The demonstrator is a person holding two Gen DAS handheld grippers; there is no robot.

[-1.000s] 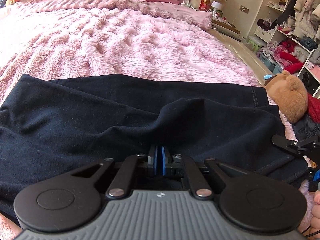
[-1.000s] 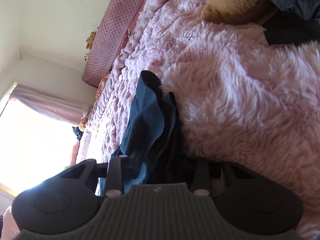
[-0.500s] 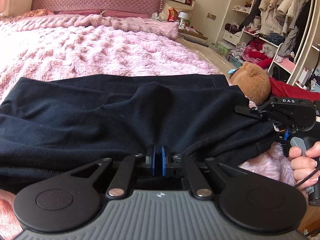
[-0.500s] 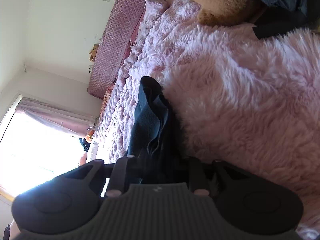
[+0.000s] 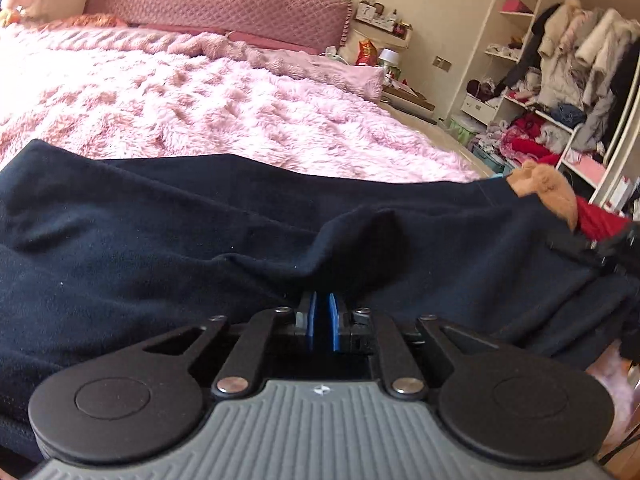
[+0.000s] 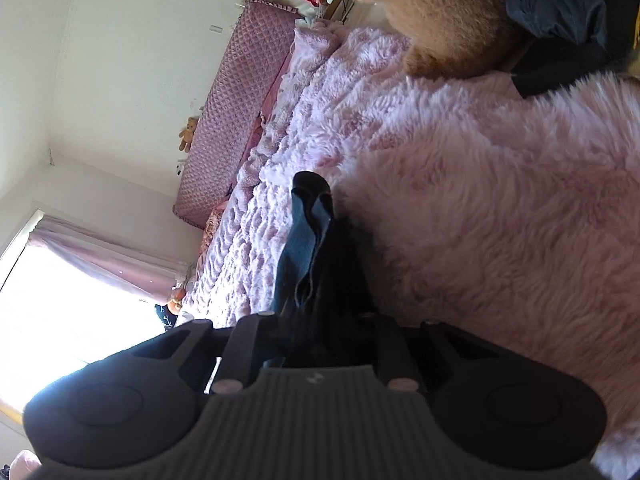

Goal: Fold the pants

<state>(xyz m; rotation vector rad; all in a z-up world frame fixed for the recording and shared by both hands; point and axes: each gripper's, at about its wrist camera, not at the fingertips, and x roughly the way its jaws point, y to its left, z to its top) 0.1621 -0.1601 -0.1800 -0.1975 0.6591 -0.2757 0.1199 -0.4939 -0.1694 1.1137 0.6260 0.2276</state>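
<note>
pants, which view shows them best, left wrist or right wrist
The left wrist view: the dark pants spread across the pink fluffy blanket, with folds and a seam visible. The right wrist view shows only a narrow bunched strip of fabric running up from its tool.

Black grippers (image 5: 322,320), seemingly blue-padded jaws.

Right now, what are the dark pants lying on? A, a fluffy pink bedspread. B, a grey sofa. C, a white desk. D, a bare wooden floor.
A: the dark pants spread across the fluffy pink bedspread, which shows beyond the far edge of the pants in the left wrist view.
</note>
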